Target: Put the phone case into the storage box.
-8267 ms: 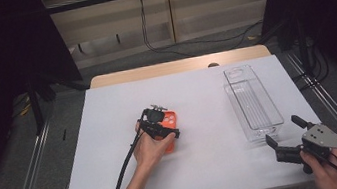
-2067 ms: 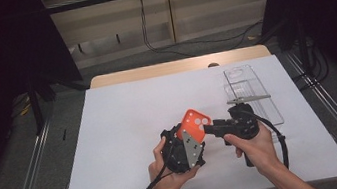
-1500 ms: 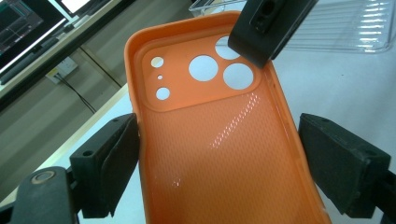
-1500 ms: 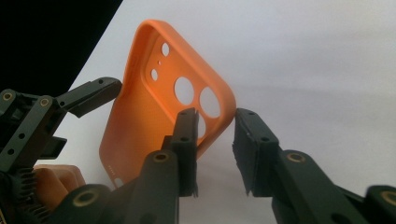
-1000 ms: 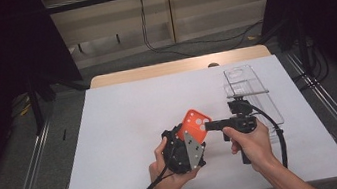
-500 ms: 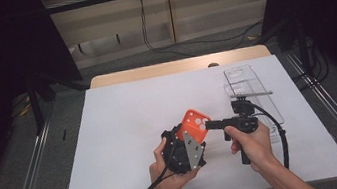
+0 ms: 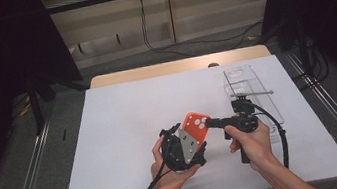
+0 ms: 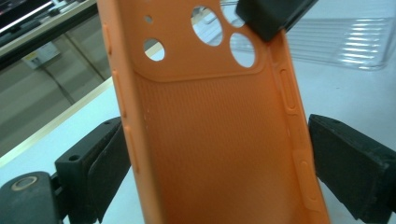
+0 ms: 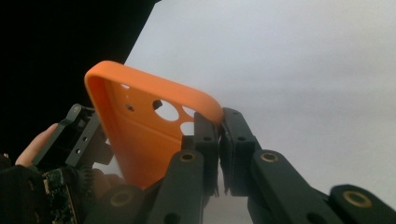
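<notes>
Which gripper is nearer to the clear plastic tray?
Right. The right gripper pinches the orange phone case beside the clear tray; the left gripper sits farther away.

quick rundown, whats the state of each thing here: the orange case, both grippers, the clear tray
orange phone case: empty, held off the table, tilted, inner side toward the left gripper
right gripper: shut on the case's top edge by the camera holes
left gripper: jaws either side of the case, just been opening, small gaps at the pads
clear tray: on the table, far right

A white-topped table (image 7: 126,131) bears a clear plastic tray (image 7: 256,86) at its far right.
</notes>
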